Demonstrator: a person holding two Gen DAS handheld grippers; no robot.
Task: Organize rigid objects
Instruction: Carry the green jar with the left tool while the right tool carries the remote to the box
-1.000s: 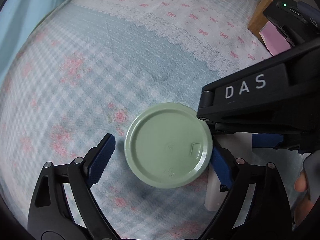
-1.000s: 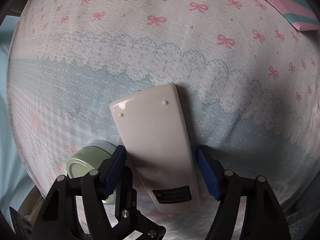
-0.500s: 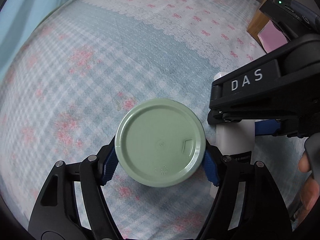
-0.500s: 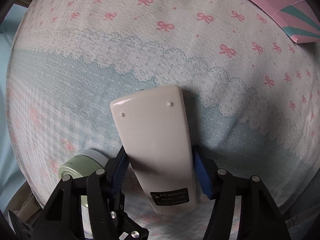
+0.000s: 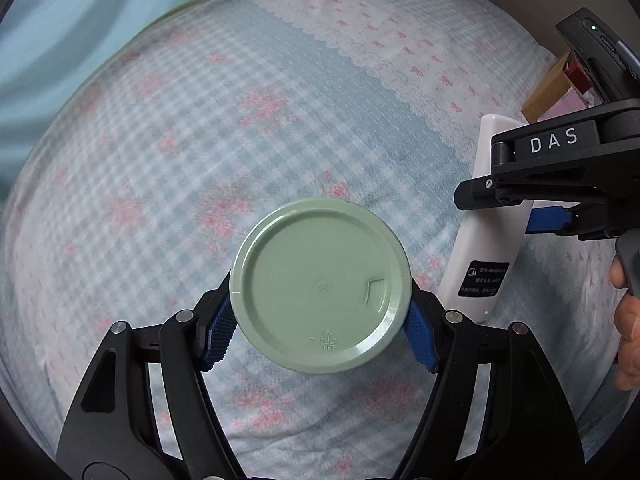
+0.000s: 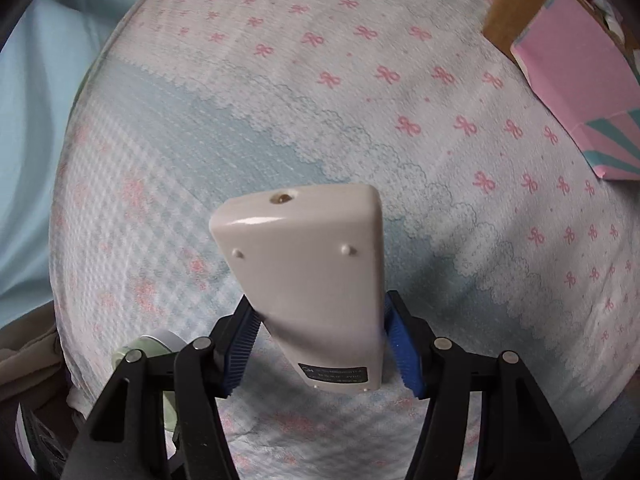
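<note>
My left gripper is shut on a pale green round jar, seen bottom-up with a PET mark, held above the blue and pink quilt. My right gripper is shut on a white remote control, back side up with a black label, lifted off the quilt and tilted nose-up. In the left wrist view the remote and the right gripper's black body marked DAS sit at the right. In the right wrist view the green jar shows at lower left behind the left finger.
A patterned quilt with bows and lace print covers the bed. A pink and brown cardboard box lies at the far right. Light blue fabric lies beyond the quilt's left edge.
Both grippers closed on their objects and lifted them: the left took hold of the green jar, the right took the remote and tilted it up off the quilt.
</note>
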